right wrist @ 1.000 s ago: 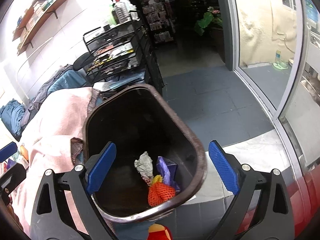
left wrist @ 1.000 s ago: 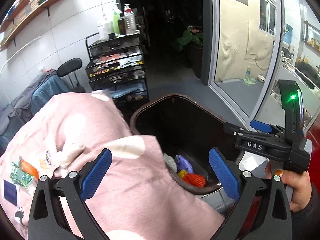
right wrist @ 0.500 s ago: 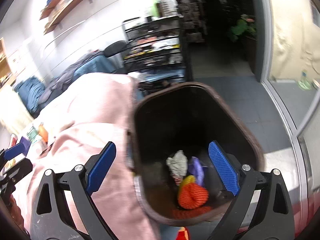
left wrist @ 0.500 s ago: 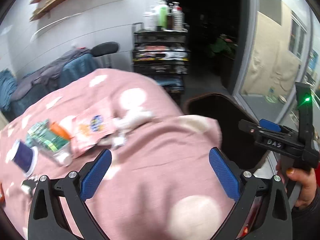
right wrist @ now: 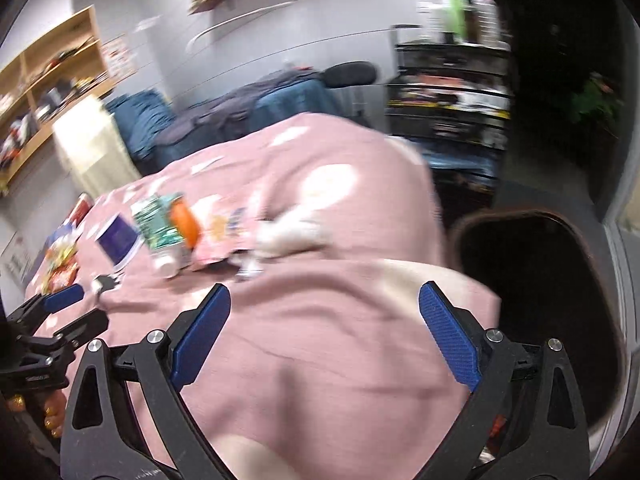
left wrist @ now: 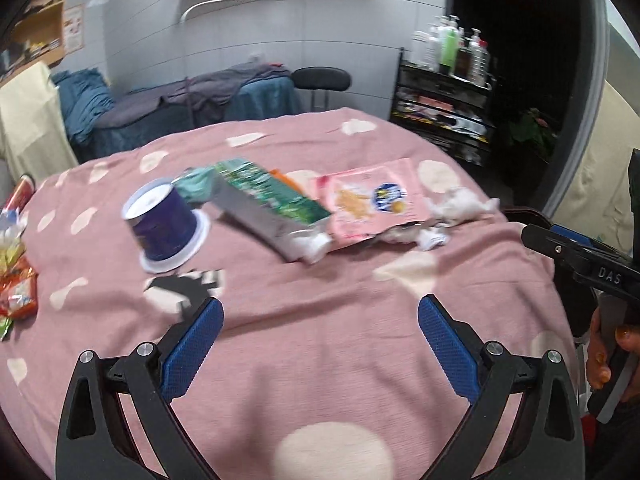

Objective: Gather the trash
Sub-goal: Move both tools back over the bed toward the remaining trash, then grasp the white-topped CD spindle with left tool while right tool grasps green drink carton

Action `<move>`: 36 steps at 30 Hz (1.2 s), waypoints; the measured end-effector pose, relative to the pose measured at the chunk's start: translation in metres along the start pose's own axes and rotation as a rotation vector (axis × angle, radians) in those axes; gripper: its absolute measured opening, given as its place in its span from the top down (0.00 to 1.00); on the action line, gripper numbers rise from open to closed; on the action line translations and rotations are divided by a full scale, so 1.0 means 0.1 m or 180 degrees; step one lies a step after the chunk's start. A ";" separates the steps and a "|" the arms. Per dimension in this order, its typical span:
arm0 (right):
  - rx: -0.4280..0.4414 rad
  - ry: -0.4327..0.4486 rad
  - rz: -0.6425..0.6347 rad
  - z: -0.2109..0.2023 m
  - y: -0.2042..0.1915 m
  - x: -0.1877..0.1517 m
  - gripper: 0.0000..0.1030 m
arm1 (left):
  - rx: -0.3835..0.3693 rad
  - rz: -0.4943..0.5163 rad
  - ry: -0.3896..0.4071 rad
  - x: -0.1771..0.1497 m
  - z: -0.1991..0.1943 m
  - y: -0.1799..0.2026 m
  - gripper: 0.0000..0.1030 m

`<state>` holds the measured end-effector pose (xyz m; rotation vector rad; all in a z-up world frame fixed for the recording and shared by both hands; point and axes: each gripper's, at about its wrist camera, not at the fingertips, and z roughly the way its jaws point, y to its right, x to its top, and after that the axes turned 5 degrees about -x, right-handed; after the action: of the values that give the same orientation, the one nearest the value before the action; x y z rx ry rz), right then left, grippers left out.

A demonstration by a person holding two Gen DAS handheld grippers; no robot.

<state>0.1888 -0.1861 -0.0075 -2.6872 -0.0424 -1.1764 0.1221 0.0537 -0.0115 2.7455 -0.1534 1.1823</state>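
Observation:
Trash lies on a round table under a pink spotted cloth: an upturned purple cup, a green carton, a pink snack packet, crumpled white tissue and a black-and-white scrap. My left gripper hovers open and empty over the cloth, short of these items. My right gripper is open and empty above the table's right edge. The dark trash bin stands to the right of the table. The right wrist view is blurred.
Red and yellow snack wrappers lie at the table's left edge. Behind stand a black wire rack with bottles, a black stool and a bench draped in blue and grey cloth. A hand holds the right gripper's handle.
Both grippers swung left, away from the trash bin and toward the tabletop. The bin's contents have left both views and the table's trash now fills the left wrist view. Both stayed open.

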 end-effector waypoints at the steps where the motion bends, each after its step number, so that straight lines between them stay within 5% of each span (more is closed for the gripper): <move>1: 0.0036 -0.0011 -0.0031 0.03 -0.07 0.02 0.09 | 0.0025 -0.0030 0.0003 -0.01 -0.02 -0.06 0.06; 10: 0.0601 -0.0237 -0.0347 0.32 -0.75 0.16 0.08 | 0.0304 -0.0258 0.0028 0.12 0.04 -0.76 0.06; 19: 0.0801 -0.0315 -0.0684 0.40 -1.19 0.15 0.08 | 0.0371 -0.0630 -0.0119 0.42 0.47 -1.34 0.07; 26: 0.0857 -0.0349 -0.0762 0.43 -1.28 0.12 0.08 | 0.0459 -0.0557 -0.0212 0.59 0.81 -1.38 0.08; 31: 0.0868 -0.0361 -0.0823 0.46 -1.31 0.13 0.08 | 0.0431 -0.0706 -0.0327 0.59 0.98 -1.48 0.30; 36: 0.0904 -0.0371 -0.0954 0.53 -1.40 0.20 0.08 | 0.0428 -0.0781 -0.0216 0.53 0.87 -1.52 0.30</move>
<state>0.2260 -0.0398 -0.0029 -2.5477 -0.6018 -0.9959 0.2435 0.1861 -0.0465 2.8170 0.2580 1.0702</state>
